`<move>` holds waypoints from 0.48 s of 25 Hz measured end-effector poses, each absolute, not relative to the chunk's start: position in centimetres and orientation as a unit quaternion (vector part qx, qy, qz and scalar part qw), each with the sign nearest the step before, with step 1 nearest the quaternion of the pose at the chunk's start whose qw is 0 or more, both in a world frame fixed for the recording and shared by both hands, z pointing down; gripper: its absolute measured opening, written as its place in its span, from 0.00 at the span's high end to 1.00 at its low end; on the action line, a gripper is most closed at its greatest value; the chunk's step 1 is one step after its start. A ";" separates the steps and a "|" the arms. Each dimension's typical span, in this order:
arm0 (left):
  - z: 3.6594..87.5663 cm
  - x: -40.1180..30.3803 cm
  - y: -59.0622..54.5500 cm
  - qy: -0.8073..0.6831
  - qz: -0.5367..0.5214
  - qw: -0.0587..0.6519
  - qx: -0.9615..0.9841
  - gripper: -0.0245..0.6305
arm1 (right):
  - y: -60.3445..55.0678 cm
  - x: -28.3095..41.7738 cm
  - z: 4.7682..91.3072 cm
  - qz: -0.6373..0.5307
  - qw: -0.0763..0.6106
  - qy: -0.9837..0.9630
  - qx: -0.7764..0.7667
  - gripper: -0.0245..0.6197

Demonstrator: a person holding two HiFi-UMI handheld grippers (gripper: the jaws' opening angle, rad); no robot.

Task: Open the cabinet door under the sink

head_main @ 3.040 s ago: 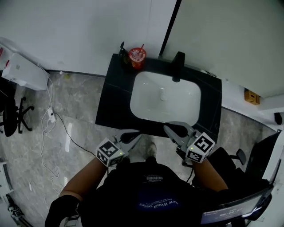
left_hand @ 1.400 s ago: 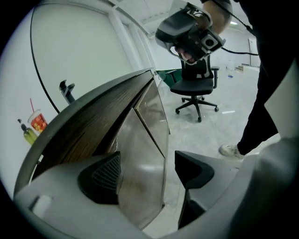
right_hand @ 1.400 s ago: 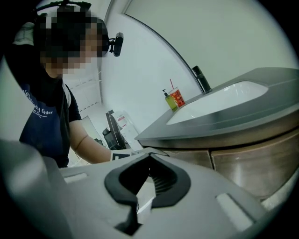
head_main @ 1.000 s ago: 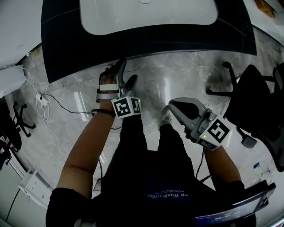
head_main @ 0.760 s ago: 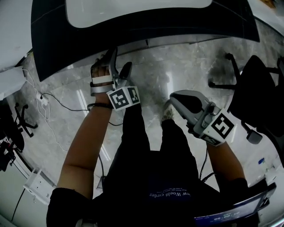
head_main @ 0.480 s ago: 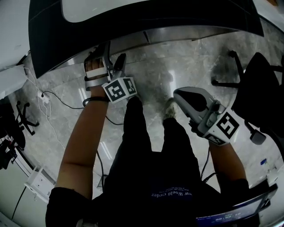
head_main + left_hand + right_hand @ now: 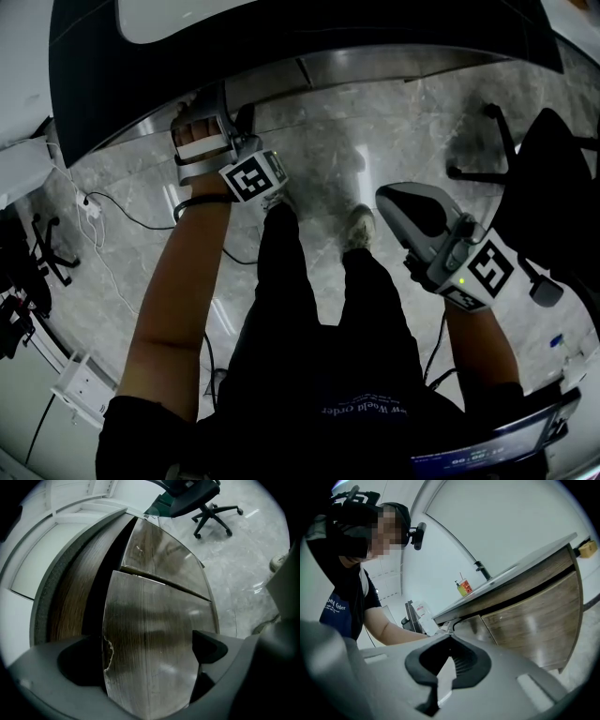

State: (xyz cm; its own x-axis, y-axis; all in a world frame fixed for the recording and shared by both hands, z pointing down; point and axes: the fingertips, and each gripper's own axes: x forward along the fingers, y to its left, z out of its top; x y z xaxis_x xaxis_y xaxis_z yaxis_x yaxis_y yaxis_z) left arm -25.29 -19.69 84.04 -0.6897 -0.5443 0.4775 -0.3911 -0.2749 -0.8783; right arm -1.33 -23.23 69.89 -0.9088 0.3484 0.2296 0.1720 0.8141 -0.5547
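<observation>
Straddles door [image 7: 154, 616] edge with left gripper [image 7: 150, 651], jaws just spread wide, unclamped; right gripper [image 7: 449, 641] closed, empty; risks slipping off on pull.

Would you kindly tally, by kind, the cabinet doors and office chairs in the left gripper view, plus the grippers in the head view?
cabinet doors: 2
office chairs: 1
grippers: 2, left gripper and right gripper
Total: 5

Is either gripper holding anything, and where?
Nothing is held. The left gripper has just been opening its jaws around the cabinet door edge; the right gripper is shut, empty.
</observation>
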 end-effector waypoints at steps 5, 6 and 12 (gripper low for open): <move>83.9 -25.2 -19.6 0.599 -0.697 0.051 -0.391 0.07 | -23.2 -1.1 70.3 0.277 0.167 -0.936 -0.137 0.96; 83.7 -24.9 -19.5 0.595 -0.694 0.043 -0.403 0.08 | -23.2 -1.0 70.3 0.277 0.167 -0.936 -0.136 0.96; 82.5 -22.6 -18.2 0.536 -0.673 -0.032 -0.508 0.21 | -23.4 -0.5 70.1 0.280 0.168 -0.936 -0.129 0.96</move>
State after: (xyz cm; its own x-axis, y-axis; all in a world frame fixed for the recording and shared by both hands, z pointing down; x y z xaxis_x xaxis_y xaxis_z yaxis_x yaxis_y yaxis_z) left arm -22.55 -18.20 82.53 -0.4820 -0.5010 0.7188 -0.5882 -0.4231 -0.6892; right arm -0.51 -23.42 70.13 -0.9104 0.3357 0.2418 0.1477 0.8096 -0.5680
